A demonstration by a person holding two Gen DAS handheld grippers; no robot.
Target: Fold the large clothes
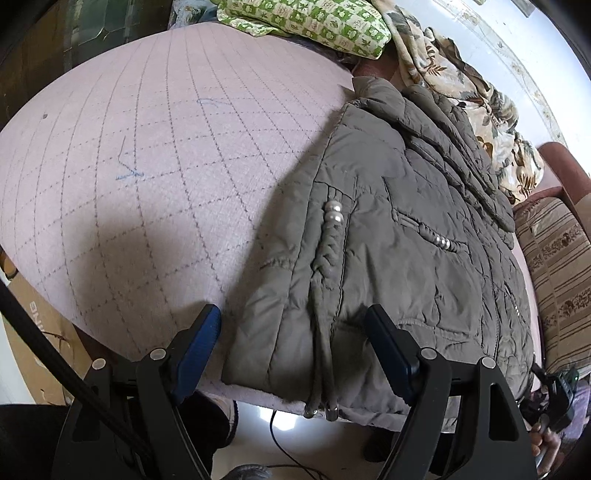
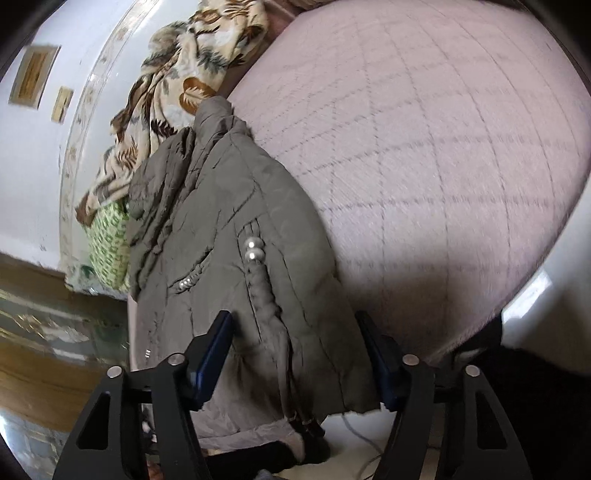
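A grey-olive padded jacket [image 1: 399,229] lies flat on a pink quilted bed [image 1: 147,147], its hem at the near edge. Braided cords with pearl beads [image 1: 334,216] run down its front. My left gripper [image 1: 293,332] hovers over the hem's left corner, open, with the blue pad [image 1: 201,336] just beside the jacket's edge and the other finger above the fabric. In the right wrist view the jacket [image 2: 221,229] runs away from me. My right gripper [image 2: 297,350] stands open astride the hem, the fabric flat between its fingers [image 2: 216,350].
A floral blanket [image 1: 461,81] and a green patterned cloth [image 1: 314,22] lie past the jacket's collar. A striped cushion [image 1: 554,266] sits at the right. Cardboard [image 1: 33,332] and cables lie below the bed's edge. A hand [image 1: 546,441] with a black device shows at the lower right.
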